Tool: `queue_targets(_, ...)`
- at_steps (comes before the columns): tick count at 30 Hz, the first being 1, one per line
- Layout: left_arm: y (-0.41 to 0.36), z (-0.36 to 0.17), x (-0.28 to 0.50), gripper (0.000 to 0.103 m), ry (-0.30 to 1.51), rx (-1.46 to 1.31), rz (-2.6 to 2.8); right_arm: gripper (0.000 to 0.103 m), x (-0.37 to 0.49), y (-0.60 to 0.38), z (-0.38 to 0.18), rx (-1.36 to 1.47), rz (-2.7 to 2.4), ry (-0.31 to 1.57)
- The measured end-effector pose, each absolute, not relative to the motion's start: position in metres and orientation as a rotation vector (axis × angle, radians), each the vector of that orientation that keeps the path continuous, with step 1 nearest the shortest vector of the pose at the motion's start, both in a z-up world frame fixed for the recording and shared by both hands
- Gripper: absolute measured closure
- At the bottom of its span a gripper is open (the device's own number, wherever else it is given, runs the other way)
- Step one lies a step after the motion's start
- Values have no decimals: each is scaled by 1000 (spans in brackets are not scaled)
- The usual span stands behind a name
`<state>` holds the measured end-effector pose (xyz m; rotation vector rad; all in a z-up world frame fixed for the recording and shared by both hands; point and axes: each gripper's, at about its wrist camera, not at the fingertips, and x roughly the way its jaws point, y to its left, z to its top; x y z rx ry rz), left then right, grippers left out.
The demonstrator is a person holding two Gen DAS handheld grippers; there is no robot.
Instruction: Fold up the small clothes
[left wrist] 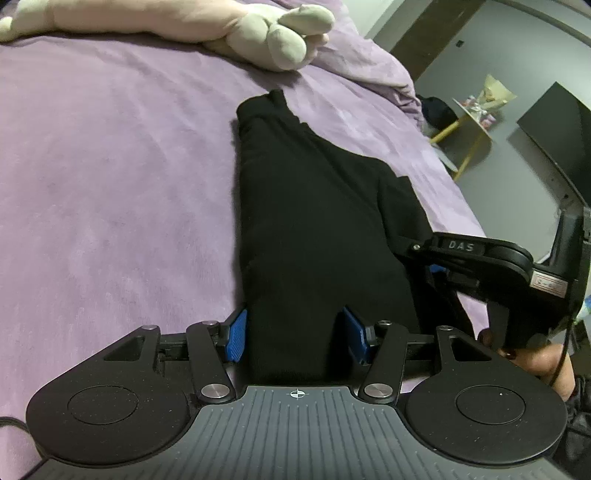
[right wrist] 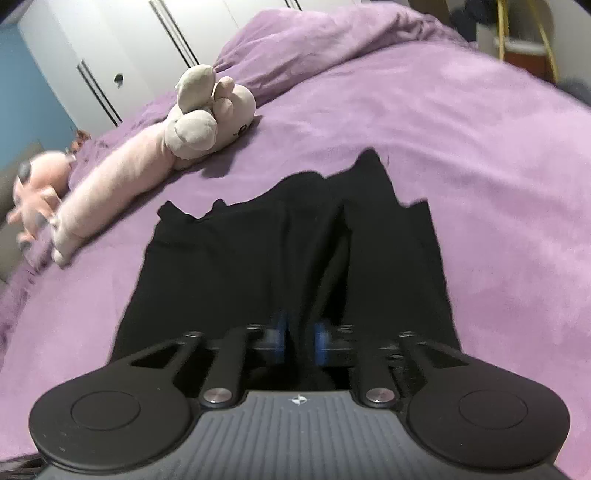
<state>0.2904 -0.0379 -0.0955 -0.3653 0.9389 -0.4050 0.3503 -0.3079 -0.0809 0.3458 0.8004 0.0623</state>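
A small black garment [left wrist: 314, 206] lies lengthwise on the purple bedspread [left wrist: 110, 177]; it also shows in the right wrist view [right wrist: 258, 258]. My left gripper [left wrist: 295, 332] is open, its blue pads either side of the garment's near end, with cloth between them. My right gripper [right wrist: 300, 338] is shut on a pinched fold of the garment's near edge. In the left wrist view the right gripper [left wrist: 417, 247] grips the garment's right edge.
A long pink and beige plush toy [left wrist: 177, 26] lies across the far side of the bed, also seen in the right wrist view [right wrist: 159, 158]. The bed's right edge drops to a floor with a small yellow-legged table [left wrist: 472, 118]. A white wardrobe [right wrist: 110, 55] stands behind.
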Motion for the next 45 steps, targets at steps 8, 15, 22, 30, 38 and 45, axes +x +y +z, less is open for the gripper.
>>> queue_targets(8,-49,-90,283,43,937,-286,-392,94,342,-301,-62,31,-170,685)
queue_targets(15,-61,-89,268,43,923,-197,-419,76,318,-346,-66,270,-143,687)
queue_targets(22,-66,-95,250,43,919,-146,-479,62,247,-383,-83,502,8,769)
queue_targets(30,-83,-89,242,42,920,-78,-466,91,243,-372,-80,489,7,740)
queue_targets(38,-83,-92,256,44,920,-132,-363,94,230,-419,-96,899,95,700)
queue_targets(45,-72,-90,258,44,910,-244,-297,94,229,-417,-98,776,86,737)
